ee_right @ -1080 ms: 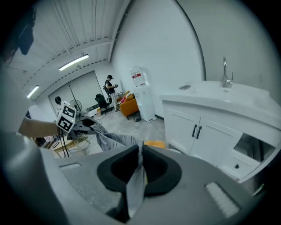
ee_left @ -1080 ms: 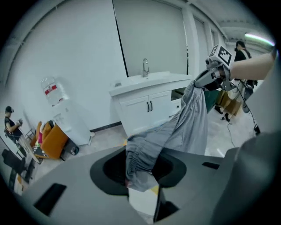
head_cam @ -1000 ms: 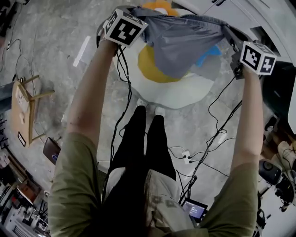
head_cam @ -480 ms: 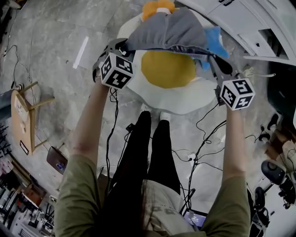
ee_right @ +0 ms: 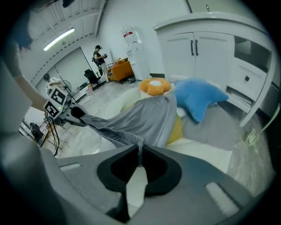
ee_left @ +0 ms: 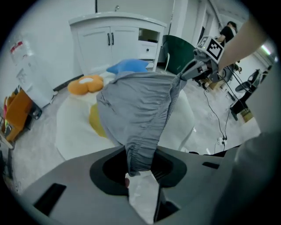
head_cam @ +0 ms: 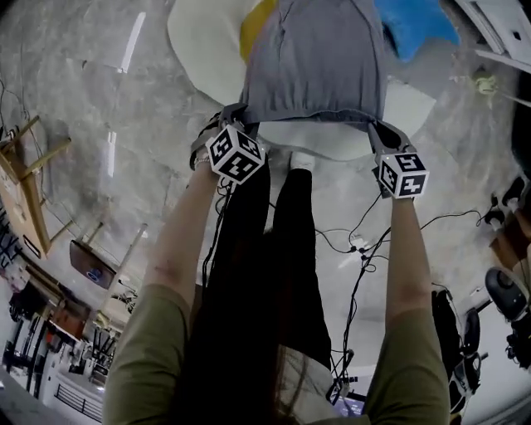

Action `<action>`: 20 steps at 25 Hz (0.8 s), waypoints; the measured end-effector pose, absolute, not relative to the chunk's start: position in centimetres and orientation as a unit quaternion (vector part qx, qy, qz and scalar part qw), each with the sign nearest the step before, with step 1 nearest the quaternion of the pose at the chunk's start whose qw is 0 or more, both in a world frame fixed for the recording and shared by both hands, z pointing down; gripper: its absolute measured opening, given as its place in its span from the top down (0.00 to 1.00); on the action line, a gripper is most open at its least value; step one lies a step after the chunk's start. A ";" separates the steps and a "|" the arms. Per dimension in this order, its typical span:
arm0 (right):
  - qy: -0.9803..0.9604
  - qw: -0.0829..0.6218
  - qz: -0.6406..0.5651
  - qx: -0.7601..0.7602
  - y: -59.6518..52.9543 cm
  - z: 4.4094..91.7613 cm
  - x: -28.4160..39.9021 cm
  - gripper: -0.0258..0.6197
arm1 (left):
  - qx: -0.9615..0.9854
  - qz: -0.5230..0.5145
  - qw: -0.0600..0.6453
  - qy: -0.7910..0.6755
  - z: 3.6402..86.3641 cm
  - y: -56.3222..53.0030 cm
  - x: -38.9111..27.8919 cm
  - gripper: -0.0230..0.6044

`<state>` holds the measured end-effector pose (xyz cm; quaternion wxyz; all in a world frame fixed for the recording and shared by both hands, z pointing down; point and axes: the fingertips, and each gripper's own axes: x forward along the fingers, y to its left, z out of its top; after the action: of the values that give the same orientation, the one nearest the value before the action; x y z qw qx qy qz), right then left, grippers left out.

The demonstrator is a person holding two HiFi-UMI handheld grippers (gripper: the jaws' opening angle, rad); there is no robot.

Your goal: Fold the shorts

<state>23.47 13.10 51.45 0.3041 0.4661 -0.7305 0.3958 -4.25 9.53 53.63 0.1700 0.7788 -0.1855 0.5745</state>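
shorts (head_cam: 315, 62) have dropped low over the mat (head_cam: 199, 46), left gripper (head_cam: 236, 114) and right gripper (head_cam: 376, 130) clamping waistband corners.

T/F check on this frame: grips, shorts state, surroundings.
1. The left gripper and the right gripper are each shut on an edge of the grey shorts. True.
2. The shorts are folded in half. False: they are stretched out between the two grippers.
3. A blue cushion lies beyond the shorts, near the white cabinet. True.
4. The rug below the shorts is solid black. False: it is white with a yellow patch.
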 end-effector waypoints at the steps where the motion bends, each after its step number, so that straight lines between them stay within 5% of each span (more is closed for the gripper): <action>1: -0.731 0.309 0.397 0.460 14.3 52.6 23.4 0.92 | 0.774 0.575 0.186 -0.190 54.9 10.8 -4.3 0.76; 12: -0.723 0.392 0.387 0.417 20.9 61.5 22.7 0.92 | 0.745 0.617 0.195 -0.162 63.1 17.5 -4.1 0.74; 16: -0.715 0.442 0.359 0.404 20.7 62.9 23.1 0.89 | 0.723 0.628 0.246 -0.149 65.0 18.9 -4.7 0.49; 20: -0.707 0.476 0.383 0.355 22.4 63.7 22.9 0.61 | 0.703 0.639 0.279 -0.139 64.7 20.3 -6.1 0.41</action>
<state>22.89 22.37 63.66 0.4759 0.3550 -0.7074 0.3834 -6.09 20.29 64.67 0.2789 0.7032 -0.1394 0.6389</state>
